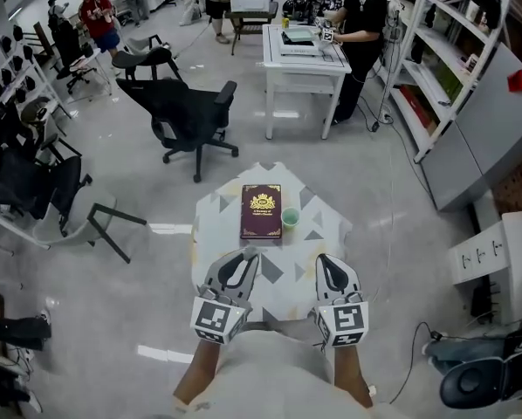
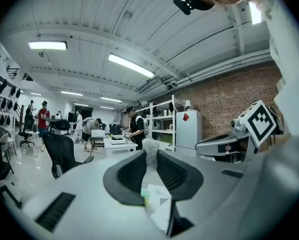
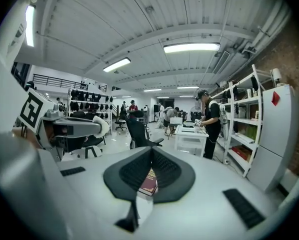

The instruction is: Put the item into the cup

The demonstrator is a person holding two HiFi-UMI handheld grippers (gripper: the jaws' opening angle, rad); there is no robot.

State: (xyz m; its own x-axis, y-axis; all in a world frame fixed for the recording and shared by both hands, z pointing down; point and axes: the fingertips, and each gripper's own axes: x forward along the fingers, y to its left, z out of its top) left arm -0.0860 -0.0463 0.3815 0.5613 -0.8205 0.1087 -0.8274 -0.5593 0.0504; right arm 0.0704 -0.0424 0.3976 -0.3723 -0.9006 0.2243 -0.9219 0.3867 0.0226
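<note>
A small green cup [image 1: 290, 218] stands on a little patterned table [image 1: 318, 238], just right of a dark red book [image 1: 261, 210]. My left gripper [image 1: 248, 253] hovers over the table's near edge, shut on a small white lumpy item [image 1: 250, 252]. In the left gripper view the item [image 2: 150, 151] sits between the jaw tips, with the cup [image 2: 146, 195] showing below through the gap. My right gripper [image 1: 323, 258] is beside it, shut and empty. Its own view shows the right gripper [image 3: 150, 150] with the tips together, the book [image 3: 149, 181] beneath, and the white item [image 3: 103, 127] off to the left.
A black office chair [image 1: 191, 116] stands beyond the table. An overturned chair [image 1: 95, 221] lies to the left. Farther back a person [image 1: 361, 24] works at a white desk [image 1: 300, 59]. Shelving [image 1: 453, 68] and a white cabinet [image 1: 497, 251] line the right side.
</note>
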